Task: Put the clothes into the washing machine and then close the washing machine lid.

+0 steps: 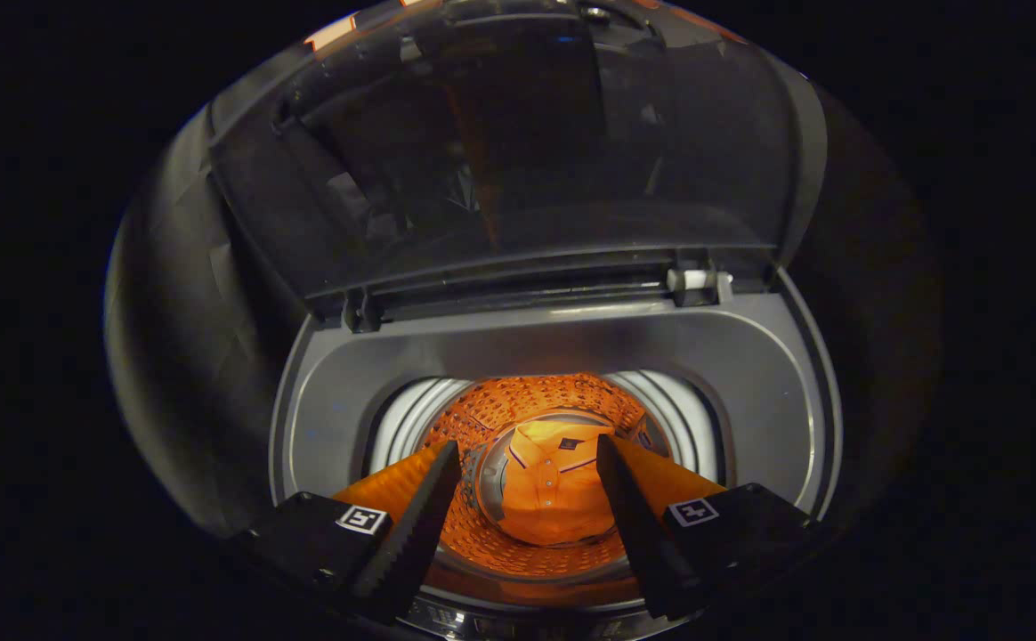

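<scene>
Two black toothed fingers (420, 516) of the gripper (527, 525) stand wide apart with nothing held, poised over the mouth of the washing machine (331, 418). Between them, down in the perforated drum (554, 401), lies an orange shirt (549, 490) with dark-trimmed collar, crumpled flat. Beyond, the dark translucent lid (518, 151) stands raised on its hinges.

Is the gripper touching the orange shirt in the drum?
Apart. In the gripper view the gripper is open above the drum; the orange shirt lies far below between its fingers.
</scene>
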Demonstrator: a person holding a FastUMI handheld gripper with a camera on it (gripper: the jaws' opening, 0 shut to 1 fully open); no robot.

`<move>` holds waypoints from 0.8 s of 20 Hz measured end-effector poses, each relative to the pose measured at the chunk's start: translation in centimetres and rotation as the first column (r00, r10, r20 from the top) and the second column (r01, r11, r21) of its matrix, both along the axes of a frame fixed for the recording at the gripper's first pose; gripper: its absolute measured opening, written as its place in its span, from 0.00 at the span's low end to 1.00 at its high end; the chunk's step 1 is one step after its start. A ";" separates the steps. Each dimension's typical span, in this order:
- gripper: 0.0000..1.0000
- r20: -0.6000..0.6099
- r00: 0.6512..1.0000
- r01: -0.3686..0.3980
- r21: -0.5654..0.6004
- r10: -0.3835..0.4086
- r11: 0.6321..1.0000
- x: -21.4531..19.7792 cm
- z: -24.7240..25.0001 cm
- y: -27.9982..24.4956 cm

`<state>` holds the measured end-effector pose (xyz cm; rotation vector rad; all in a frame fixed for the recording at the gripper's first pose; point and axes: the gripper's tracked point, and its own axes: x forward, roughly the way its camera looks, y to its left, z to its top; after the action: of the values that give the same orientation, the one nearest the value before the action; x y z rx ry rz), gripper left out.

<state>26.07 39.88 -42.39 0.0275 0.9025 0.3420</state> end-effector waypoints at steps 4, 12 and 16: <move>0.99 0.113 0.994 -0.001 0.019 -0.001 1.000 0.5 6.3 -0.2; 0.98 0.283 0.958 -0.045 0.015 0.039 0.999 2.7 17.6 0.8; 0.99 0.354 0.934 -0.055 0.045 0.036 0.997 4.4 21.7 2.0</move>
<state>30.47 41.89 -20.67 -0.0054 0.5368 0.3996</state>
